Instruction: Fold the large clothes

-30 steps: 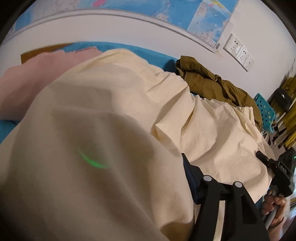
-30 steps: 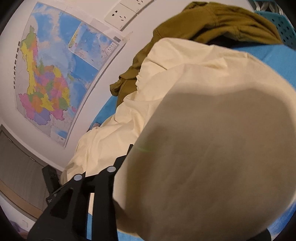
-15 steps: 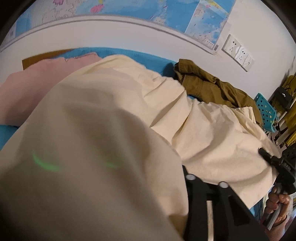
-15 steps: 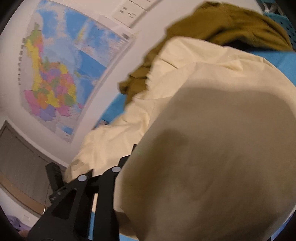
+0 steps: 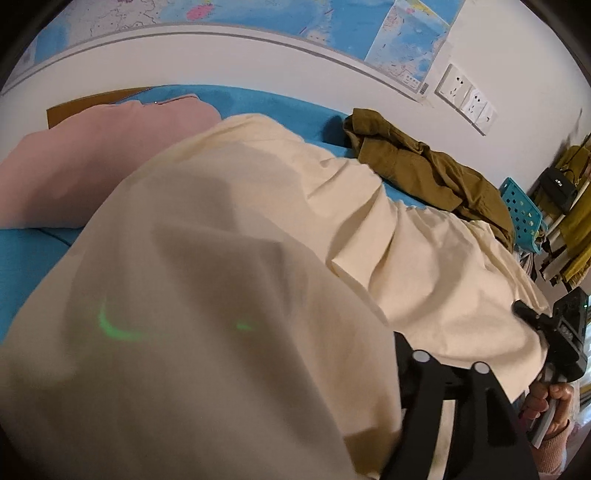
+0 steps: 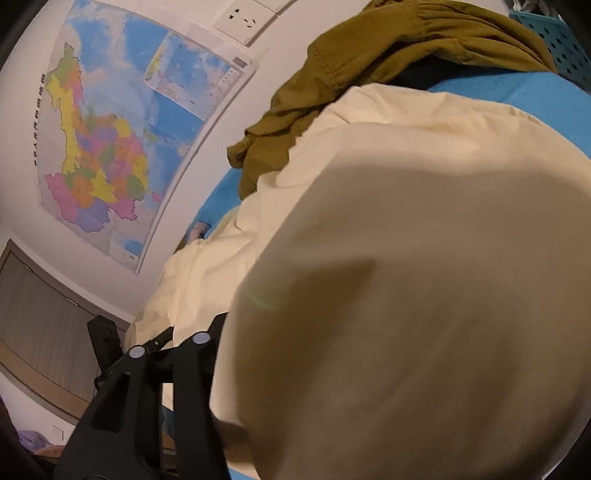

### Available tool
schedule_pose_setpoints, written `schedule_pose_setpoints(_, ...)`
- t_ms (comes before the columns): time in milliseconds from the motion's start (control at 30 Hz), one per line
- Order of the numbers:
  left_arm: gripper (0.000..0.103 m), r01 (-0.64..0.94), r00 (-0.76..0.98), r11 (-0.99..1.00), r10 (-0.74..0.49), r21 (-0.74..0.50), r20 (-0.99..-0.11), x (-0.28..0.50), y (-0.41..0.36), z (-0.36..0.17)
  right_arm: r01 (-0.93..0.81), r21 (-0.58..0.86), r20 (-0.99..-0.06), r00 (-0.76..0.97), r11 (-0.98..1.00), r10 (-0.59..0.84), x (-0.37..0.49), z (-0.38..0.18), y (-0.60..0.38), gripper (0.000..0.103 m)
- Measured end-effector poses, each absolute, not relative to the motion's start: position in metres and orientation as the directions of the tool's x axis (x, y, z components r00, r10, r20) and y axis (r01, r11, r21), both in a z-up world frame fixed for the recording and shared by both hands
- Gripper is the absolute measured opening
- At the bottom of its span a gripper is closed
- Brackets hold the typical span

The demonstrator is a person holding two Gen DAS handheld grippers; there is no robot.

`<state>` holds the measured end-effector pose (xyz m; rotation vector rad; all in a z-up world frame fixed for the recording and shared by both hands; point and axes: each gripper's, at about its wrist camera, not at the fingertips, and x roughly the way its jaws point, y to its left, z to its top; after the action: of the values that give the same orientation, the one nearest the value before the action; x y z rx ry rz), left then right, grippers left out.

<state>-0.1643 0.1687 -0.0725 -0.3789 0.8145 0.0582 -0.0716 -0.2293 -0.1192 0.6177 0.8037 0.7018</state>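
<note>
White wall [image 5: 258, 62] fills the top of the left wrist view. Map poster [image 5: 402, 33] along the upper edge, white sockets [image 5: 466, 99] upper right of it. Blue surface [image 5: 258, 99] below the wall, a strip of brown wood [image 5: 92, 103] at its far left end. Teal perforated crate [image 5: 521, 210] at right edge, cluttered shelf [image 5: 565, 221] beside it, details too blurred. Right wrist view: big coloured map [image 6: 110, 140] on the wall at upper left, one socket plate [image 6: 243, 18] at top centre, grey vertical blind [image 6: 40, 317] at lower left. Light is dim and even.
</note>
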Motion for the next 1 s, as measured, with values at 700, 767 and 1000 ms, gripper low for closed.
schedule_pose_setpoints(700, 0.023, -0.084, 0.818, 0.959, -0.088, -0.269, -0.569, -0.178, 0.178, 0.020, -0.643, 0.497, -0.242, 0.542, 0.583, 0.805, -0.093, 0.030, -0.183, 0.015)
schedule_pose_setpoints(767, 0.023, -0.093, 0.835, 0.963, -0.064, -0.255, -0.546, -0.182, 0.183, 0.032, -0.663, 0.480, -0.229, 0.537, 0.574, 0.812, -0.090, 0.041, -0.173, 0.015)
schedule_pose_setpoints(1000, 0.023, -0.165, 0.881, 0.963, 0.047, -0.212, -0.471, -0.190, 0.222, 0.078, -0.740, 0.437, -0.186, 0.482, 0.512, 0.856, -0.068, 0.077, -0.122, 0.015)
